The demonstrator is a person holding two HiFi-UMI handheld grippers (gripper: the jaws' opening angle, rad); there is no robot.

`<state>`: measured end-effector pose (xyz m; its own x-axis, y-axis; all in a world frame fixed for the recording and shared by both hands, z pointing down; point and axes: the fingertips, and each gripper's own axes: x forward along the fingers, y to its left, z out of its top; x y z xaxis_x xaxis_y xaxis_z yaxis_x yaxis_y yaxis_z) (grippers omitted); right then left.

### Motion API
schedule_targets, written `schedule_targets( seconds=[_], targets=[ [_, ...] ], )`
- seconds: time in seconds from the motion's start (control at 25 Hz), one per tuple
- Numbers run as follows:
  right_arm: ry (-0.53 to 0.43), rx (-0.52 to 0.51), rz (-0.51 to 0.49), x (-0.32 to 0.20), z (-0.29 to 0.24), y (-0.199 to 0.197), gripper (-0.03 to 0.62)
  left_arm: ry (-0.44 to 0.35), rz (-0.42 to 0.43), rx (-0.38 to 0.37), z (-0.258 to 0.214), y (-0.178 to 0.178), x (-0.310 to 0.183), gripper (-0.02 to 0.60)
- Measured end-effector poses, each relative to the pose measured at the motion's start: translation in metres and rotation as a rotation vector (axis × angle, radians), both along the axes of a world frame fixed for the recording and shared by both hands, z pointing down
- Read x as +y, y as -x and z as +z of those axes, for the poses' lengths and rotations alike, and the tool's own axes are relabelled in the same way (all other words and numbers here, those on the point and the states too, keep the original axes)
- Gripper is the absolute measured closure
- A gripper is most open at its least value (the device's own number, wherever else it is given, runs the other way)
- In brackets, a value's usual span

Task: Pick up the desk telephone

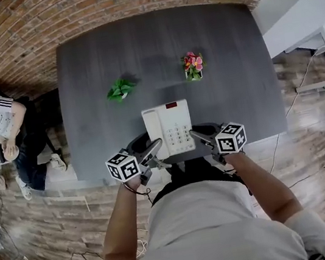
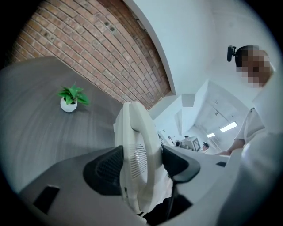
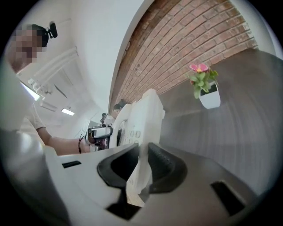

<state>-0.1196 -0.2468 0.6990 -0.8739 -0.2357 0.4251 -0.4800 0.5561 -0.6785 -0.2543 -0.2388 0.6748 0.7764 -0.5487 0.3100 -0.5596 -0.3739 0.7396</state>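
Desk telephone (image 1: 170, 128), cream-white with its handset along the left side, hangs between both tools, held just clear of the dark tabletop (image 1: 92, 76) at its near edge. On the handset side the left tool (image 2: 140, 164) pinches the casing, dark pads pressed against it. The right tool (image 3: 142, 170) clamps the thin right edge beside the keypad. Farther back on the tabletop stand a small green plant (image 1: 120, 90) and a pot of pink flowers (image 1: 192, 65), both well apart from the telephone

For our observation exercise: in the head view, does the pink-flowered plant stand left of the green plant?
No, the pink-flowered plant stands right of the green plant.
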Motion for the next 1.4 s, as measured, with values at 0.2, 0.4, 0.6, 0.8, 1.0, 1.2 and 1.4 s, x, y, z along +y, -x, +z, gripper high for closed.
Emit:
schedule_targets(
  seconds=[0.2, 0.4, 0.6, 0.8, 1.0, 1.2, 1.4],
  targets=[
    [-0.083, -0.015, 0.013, -0.003, -0.047, 0.007, 0.522, -0.085, -0.019, 0.004, -0.048, 0.008, -0.001, 0.287],
    [-0.144, -0.025, 0.027, 0.006, -0.084, 0.011, 0.522, -0.16, -0.012, -0.012, -0.088, 0.012, 0.008, 0.287],
    [-0.193, -0.03, 0.046, 0.015, -0.11, 0.013, 0.52, -0.212, -0.012, -0.012, -0.114, 0.015, 0.017, 0.287],
    [-0.211, -0.032, 0.062, 0.032, -0.124, 0.015, 0.52, -0.237, -0.005, -0.003, -0.126, 0.016, 0.033, 0.287],
    [-0.216, -0.03, 0.06, 0.034, -0.13, 0.016, 0.52, -0.246, -0.018, 0.008, -0.133, 0.018, 0.035, 0.287],
    [-0.224, -0.029, 0.047, 0.034, -0.139, 0.012, 0.52, -0.256, -0.039, 0.017, -0.141, 0.014, 0.037, 0.287],
    [-0.224, -0.031, 0.023, 0.039, -0.142, -0.005, 0.52, -0.249, -0.066, 0.01, -0.143, -0.004, 0.045, 0.287]
  ],
)
